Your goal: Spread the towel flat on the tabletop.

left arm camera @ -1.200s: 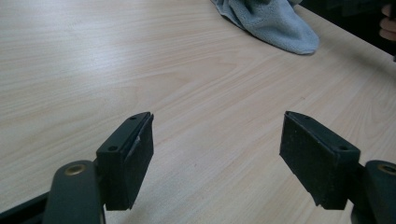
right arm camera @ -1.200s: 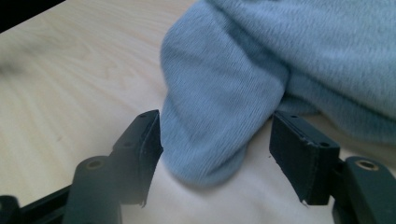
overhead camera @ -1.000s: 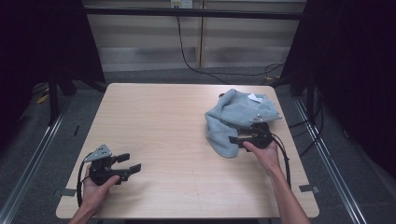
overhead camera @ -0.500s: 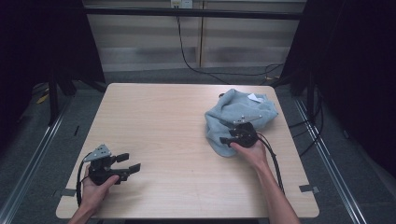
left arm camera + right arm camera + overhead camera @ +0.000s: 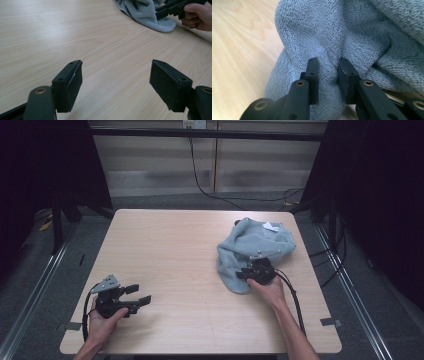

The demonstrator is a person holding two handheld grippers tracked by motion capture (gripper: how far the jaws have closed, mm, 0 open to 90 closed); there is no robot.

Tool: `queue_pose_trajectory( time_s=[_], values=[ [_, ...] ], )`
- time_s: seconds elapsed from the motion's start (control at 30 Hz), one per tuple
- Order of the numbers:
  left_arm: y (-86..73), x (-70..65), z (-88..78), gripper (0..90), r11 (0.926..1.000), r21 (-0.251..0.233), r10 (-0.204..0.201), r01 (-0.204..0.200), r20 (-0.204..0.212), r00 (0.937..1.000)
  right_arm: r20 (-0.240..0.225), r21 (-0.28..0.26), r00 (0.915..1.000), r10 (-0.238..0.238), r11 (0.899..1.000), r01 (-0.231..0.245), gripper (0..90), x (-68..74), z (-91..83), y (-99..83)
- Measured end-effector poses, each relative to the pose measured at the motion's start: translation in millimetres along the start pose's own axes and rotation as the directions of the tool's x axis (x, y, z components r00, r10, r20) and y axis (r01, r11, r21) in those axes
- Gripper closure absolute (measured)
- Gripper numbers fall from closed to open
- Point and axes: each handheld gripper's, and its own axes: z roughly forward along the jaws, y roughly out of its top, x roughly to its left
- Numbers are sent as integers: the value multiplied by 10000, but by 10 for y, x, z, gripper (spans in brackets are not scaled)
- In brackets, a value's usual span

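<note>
A crumpled grey-blue knitted cloth (image 5: 252,242) lies on the right half of the wooden table (image 5: 175,250). My right gripper (image 5: 244,274) sits on the cloth's near edge. In the right gripper view its jaws have just been closing, and the right gripper (image 5: 327,72) now pinches a raised fold of the cloth (image 5: 362,30). My left gripper (image 5: 140,294) rests near the table's front left corner, held by a hand. The left gripper (image 5: 115,82) is wide open over bare wood, and the left gripper view shows the cloth (image 5: 145,12) far off with the other hand.
A white label (image 5: 271,226) shows on the cloth's far side. Cables trail from both grippers toward the table's front edge. Dark curtains and metal floor rails (image 5: 45,270) flank the table. A black cable (image 5: 200,180) runs down the back wall.
My right gripper has moved left and down onto the cloth's near edge, and its jaws have closed on a fold. The left gripper has stayed put.
</note>
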Motion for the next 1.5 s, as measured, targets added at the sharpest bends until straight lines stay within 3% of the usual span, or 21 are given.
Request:
queue_pose_trajectory(
  time_s=[0.2,0.23,0.33,0.57,0.6,0.9,0.97,1.0,1.07,1.17,1.27,1.3,1.33,1.4,1.43,1.47,1.5],
  values=[
    [0,-2,4,262,10000,12,10,-10,-12,10000,-299,-49,9995,-120,9999,118,721,163,-20,-66],
    [1,-2,8,263,10000,26,7,-7,-26,10000,-434,-44,9989,-197,9998,196,722,249,-26,-88],
    [2,-7,13,264,10000,34,-14,14,0,10000,-465,-42,9983,-353,9994,351,722,316,-24,-100],
    [19,-30,51,266,9999,98,34,-35,53,10000,-1051,79,9919,-715,9973,727,723,612,-6,-134],
    [24,-39,63,266,10000,87,8,-9,80,10000,-1169,104,9868,-1121,9934,1141,722,717,2,-139],
    [57,-106,143,288,9993,289,243,-253,336,9991,-1834,-17,9752,-1235,9921,1253,722,983,49,-178],
    [56,-113,147,289,9992,299,257,-266,313,9992,-2093,-11,9684,-1358,9903,1387,722,1086,47,-201],
    [57,-114,142,289,9992,307,257,-266,267,9993,-2317,-38,9589,-1640,9858,1677,720,1181,31,-228],
    [60,-113,140,289,9994,234,245,-249,171,9996,-2493,-31,9536,-1688,9848,1735,708,1241,4,-257],
    [87,-100,184,288,9992,302,257,-260,92,9996,-2609,-7,9496,-1736,9837,1797,666,1276,-51,-257],
    [173,-88,249,288,9994,253,228,-228,-10,9997,-2486,-347,9540,-1678,9858,1644,599,1202,-175,-186],
    [217,-88,274,288,9993,321,215,-214,-13,9998,-2386,-501,9587,-1546,9879,1468,582,1154,-229,-156],
    [263,-92,303,289,9993,284,230,-231,46,9997,-2043,-750,9692,-1374,9894,1245,547,1031,-331,-87],
    [353,-109,363,292,9992,258,308,-312,147,9994,-1676,-948,9774,-1289,9889,1142,528,915,-426,-17],
    [456,-142,470,297,9990,261,360,-372,449,9983,-1413,-1132,9827,-1194,9881,1038,509,827,-486,35],
    [456,-142,470,304,9990,261,360,-372,449,9983,-1413,-1132,9827,-1194,9881,1038,509,827,-486,35],
    [509,-164,550,322,9987,254,418,-433,553,9976,-995,-1263,9899,-1010,9881,881,464,678,-555,119]
  ],
)
